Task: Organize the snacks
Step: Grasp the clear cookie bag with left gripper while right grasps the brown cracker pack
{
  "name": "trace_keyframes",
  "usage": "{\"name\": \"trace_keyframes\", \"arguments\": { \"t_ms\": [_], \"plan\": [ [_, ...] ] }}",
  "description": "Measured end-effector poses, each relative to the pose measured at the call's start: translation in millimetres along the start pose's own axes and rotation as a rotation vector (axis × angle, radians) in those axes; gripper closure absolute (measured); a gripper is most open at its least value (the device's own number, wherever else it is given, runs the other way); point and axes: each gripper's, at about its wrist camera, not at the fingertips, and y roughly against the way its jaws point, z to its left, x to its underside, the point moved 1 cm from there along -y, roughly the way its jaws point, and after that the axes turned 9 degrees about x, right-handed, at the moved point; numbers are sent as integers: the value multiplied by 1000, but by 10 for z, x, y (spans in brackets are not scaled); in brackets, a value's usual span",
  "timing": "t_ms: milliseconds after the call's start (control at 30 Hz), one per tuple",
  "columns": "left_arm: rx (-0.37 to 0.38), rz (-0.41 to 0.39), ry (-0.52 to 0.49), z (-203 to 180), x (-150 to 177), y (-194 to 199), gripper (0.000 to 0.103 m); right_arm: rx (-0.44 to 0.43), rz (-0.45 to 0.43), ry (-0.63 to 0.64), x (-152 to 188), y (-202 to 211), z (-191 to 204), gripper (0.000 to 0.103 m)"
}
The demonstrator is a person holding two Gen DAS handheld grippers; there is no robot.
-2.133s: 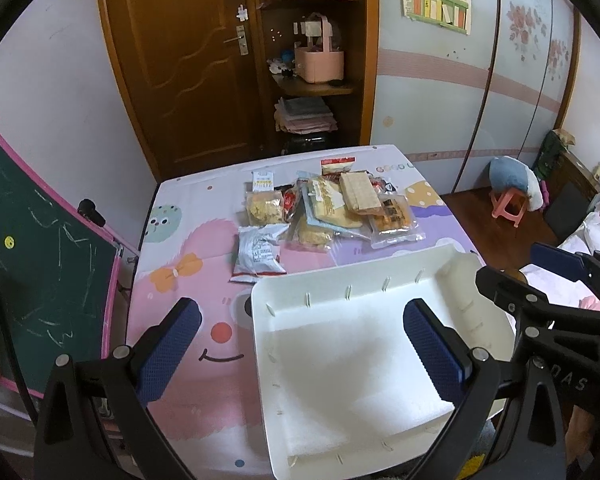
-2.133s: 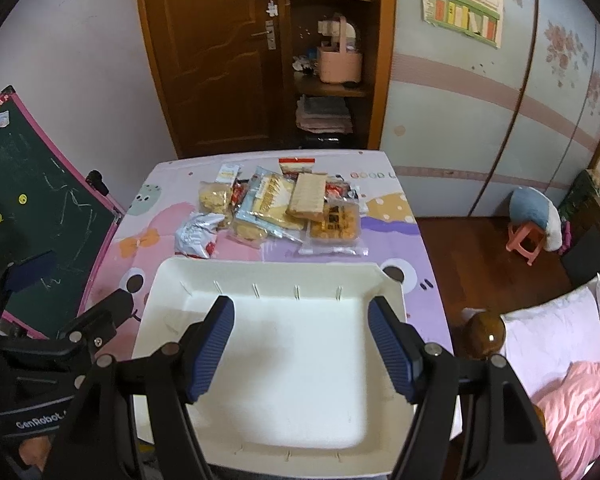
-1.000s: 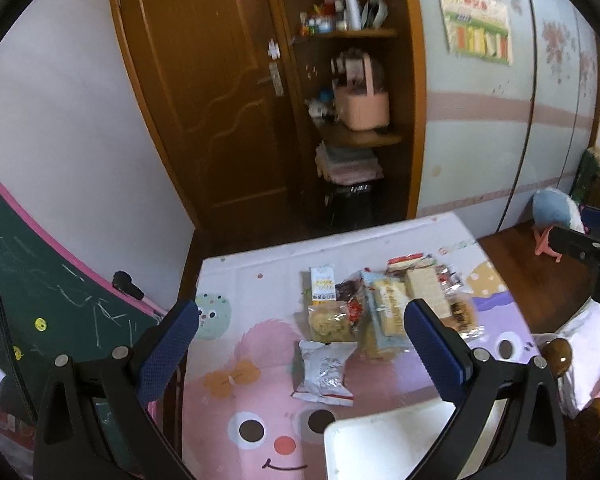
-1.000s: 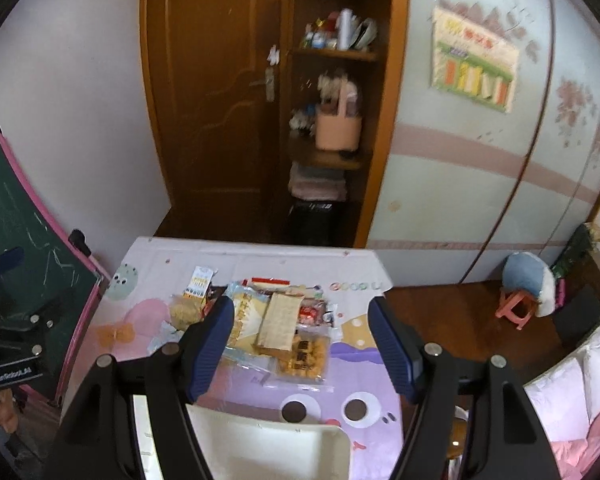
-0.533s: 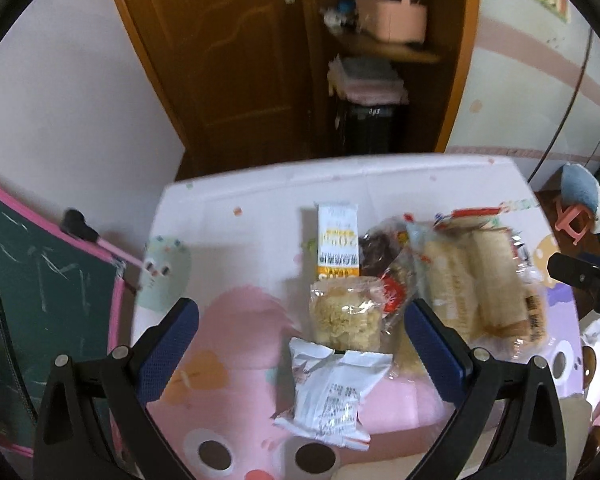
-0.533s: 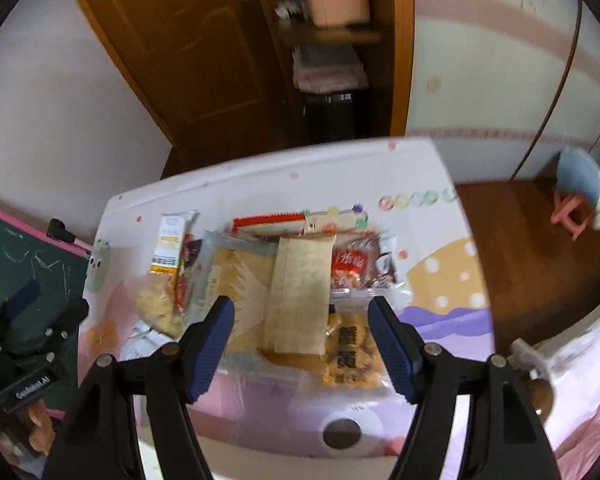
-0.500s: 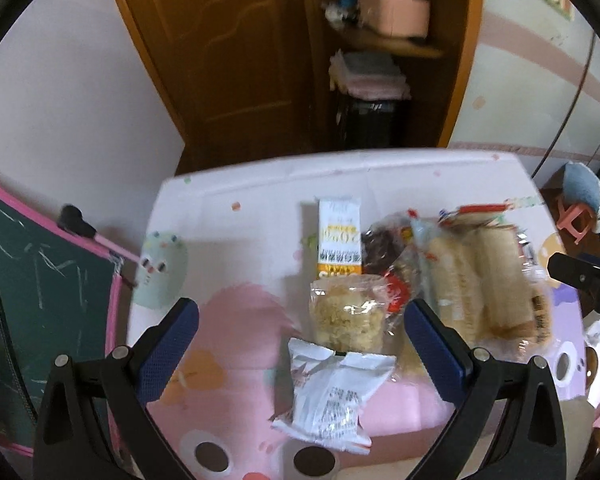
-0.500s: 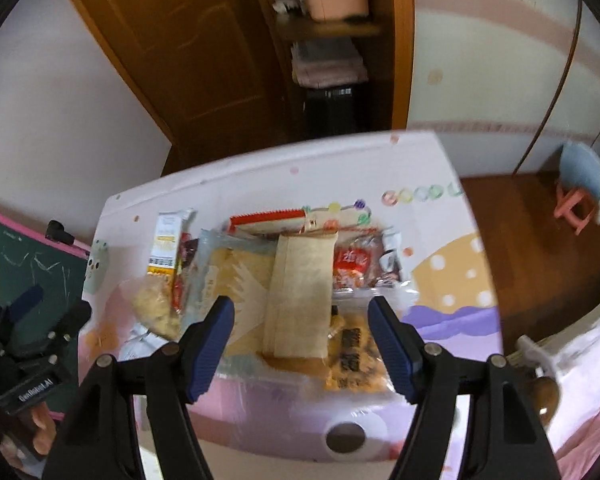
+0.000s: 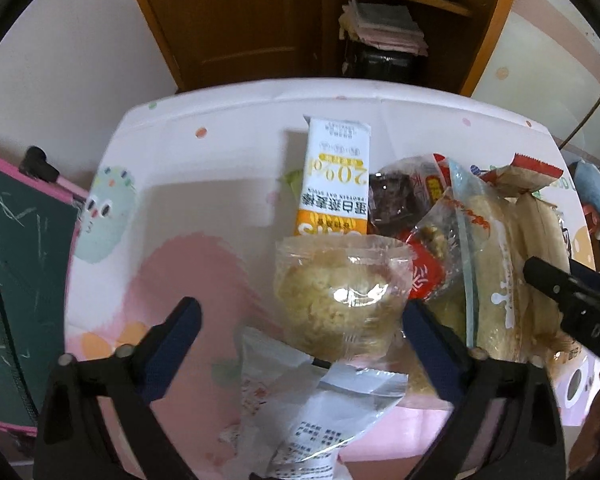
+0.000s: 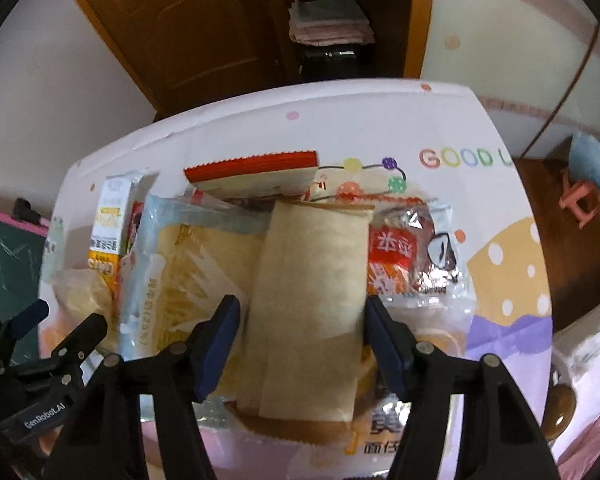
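Observation:
Snack packets lie in a pile on the cartoon tablecloth. My left gripper [image 9: 300,320] is open, its jaws on either side of a clear bag of yellow cakes [image 9: 338,300]. A white foil packet [image 9: 316,408] lies just below that bag, and an orange and white bar [image 9: 336,180] lies beyond it. My right gripper [image 10: 300,320] is open, its jaws on either side of a long tan bread pack [image 10: 308,304]. A pale blue bread bag [image 10: 180,264] lies to the left of the tan pack and a red packet [image 10: 392,260] to its right.
A red-edged packet [image 10: 252,170] lies at the far side of the pile. The table's far edge [image 9: 300,84] faces a wooden door and shelf unit [image 9: 380,28]. A green chalkboard [image 9: 12,280] stands at the left. A pink stool [image 10: 580,196] stands on the floor at the right.
Both grippers have dropped closer to the snack pile. The left now brackets the clear bag and the right brackets the tan bread pack. The white tray has left both views.

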Motion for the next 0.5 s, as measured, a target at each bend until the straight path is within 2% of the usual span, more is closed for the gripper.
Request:
{"name": "trace_keyframes", "arguments": {
  "t_ms": [33,67,100,300,500],
  "plan": [
    [37,4,15,14,-5,-15,26,10,-8,14,4,2,31,47],
    [80,17,33,26,-4,-36,49,15,-17,22,27,2,36,47],
    [116,43,59,45,0,-73,56,16,-24,27,36,10,38,47],
    [137,4,79,60,68,53,59,-7,-62,33,120,155,8,49],
    [174,-103,54,40,138,682,60,-88,-120,-1,263,605,-46,49]
  ]
}}
